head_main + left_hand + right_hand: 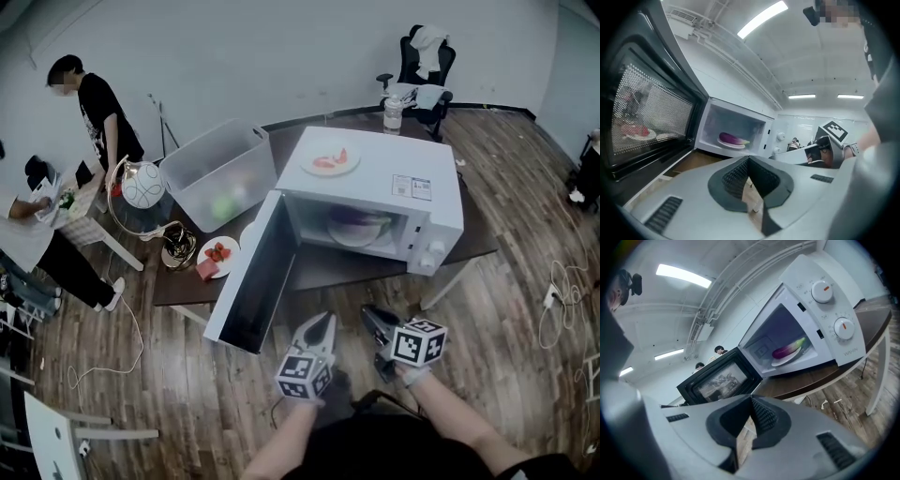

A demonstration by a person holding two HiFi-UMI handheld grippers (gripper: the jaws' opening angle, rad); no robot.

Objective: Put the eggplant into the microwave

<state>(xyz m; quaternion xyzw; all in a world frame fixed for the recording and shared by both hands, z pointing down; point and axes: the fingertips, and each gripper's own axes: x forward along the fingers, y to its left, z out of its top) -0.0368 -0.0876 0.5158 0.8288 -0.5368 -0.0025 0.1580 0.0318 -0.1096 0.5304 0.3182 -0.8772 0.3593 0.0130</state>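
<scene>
The purple eggplant (357,221) lies on a white plate (349,234) inside the white microwave (412,155), whose door (253,281) hangs wide open to the left. Both gripper views look into the cavity: the eggplant (731,138) and the eggplant (787,350) rest on the plate (788,359). My left gripper (325,322) and right gripper (368,313) hover side by side above the floor, short of the table and apart from the microwave. The left gripper (749,159) is shut and empty. So is the right gripper (751,399).
A plate of red food (330,160) sits on the microwave's top. On the brown table (478,239) stand a clear plastic bin (220,173) and a plate of strawberries (218,253). A person (98,103) stands far left; an office chair (422,66) is behind. Cables (553,300) lie on the floor.
</scene>
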